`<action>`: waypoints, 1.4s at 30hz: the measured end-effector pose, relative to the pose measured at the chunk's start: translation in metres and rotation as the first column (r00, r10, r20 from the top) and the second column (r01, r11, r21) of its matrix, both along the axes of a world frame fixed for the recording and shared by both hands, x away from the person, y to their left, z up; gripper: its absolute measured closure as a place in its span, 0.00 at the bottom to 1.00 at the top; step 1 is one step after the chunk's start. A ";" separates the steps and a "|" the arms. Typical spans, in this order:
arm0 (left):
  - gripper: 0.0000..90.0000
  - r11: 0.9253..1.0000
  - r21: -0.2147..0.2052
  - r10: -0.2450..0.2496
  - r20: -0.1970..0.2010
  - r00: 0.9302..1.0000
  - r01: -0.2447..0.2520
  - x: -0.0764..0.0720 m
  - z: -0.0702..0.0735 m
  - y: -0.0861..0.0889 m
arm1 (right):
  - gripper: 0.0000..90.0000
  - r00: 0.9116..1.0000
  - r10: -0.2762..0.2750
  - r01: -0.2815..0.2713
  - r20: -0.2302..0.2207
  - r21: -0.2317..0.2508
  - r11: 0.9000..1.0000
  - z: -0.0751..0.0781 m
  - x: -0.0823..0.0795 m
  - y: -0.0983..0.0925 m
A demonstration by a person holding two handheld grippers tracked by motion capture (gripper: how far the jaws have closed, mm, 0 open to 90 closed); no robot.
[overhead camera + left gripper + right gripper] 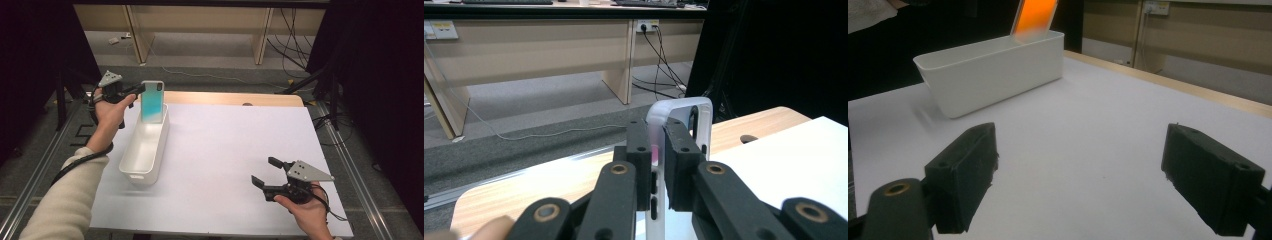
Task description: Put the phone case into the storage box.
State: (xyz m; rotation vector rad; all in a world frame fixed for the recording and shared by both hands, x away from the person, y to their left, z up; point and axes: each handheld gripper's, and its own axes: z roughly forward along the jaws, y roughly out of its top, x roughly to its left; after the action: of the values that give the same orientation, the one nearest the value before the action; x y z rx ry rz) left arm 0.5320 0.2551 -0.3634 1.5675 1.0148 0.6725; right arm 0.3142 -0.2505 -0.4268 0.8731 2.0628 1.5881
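Wooden desks and loose cables stand on the grey floor at the back of the room. Closer in sits the worktop [225,150], and a big white sheet covers most of it. Only a strip of light wood shows along the far edge.

On the left part of the sheet lies a long white bin [145,147]. It is open at the top, and its long side runs away from the person.

The left gripper [137,90] is up above the far end of the bin. It is clamped tight on a phone case [152,101]. In the left gripper view the two black jaws press on one thin side edge of the phone case [676,112], near its top corner. The case stands upright with its low end down inside the far end of the bin. From above its face looks pale blue-green. In the right gripper view it glows orange [1034,17] where it pokes up out of the bin [990,70].

The right gripper [265,172] is far from the bin, near the front right corner of the sheet. Its jaws stand wide apart with nothing between them. In the right gripper view they point across the sheet toward the bin.
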 end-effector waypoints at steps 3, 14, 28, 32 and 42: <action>0.92 1.000 -0.002 0.001 0.002 1.000 -0.001 0.000 0.000 0.000 | 0.18 1.000 0.002 -0.002 -0.008 -0.001 1.000 0.001 -0.001 0.000; 0.92 1.000 0.011 0.003 -0.003 1.000 -0.003 0.003 -0.003 0.001 | 0.18 1.000 0.004 -0.004 -0.006 -0.007 1.000 0.001 -0.001 -0.001; 0.92 1.000 0.016 0.008 -0.012 1.000 -0.008 0.007 -0.006 0.001 | 0.18 0.999 -0.002 0.002 0.034 -0.006 1.000 0.000 0.002 -0.001; 0.92 1.000 0.020 0.008 -0.011 1.000 -0.008 0.008 -0.007 0.002 | 0.18 1.000 0.000 0.001 0.022 -0.020 1.000 0.000 0.002 -0.002; 0.92 1.000 0.022 0.008 -0.017 1.000 -0.008 0.010 -0.011 0.001 | 0.18 1.000 -0.003 0.003 -0.011 -0.022 1.000 0.000 0.000 -0.001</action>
State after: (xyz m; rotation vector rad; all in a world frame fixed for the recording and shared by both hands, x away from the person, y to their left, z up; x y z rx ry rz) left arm 0.5418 0.2558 -0.3742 1.5914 1.0301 0.6782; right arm 0.3143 -0.2515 -0.4268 0.8788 2.0821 1.5593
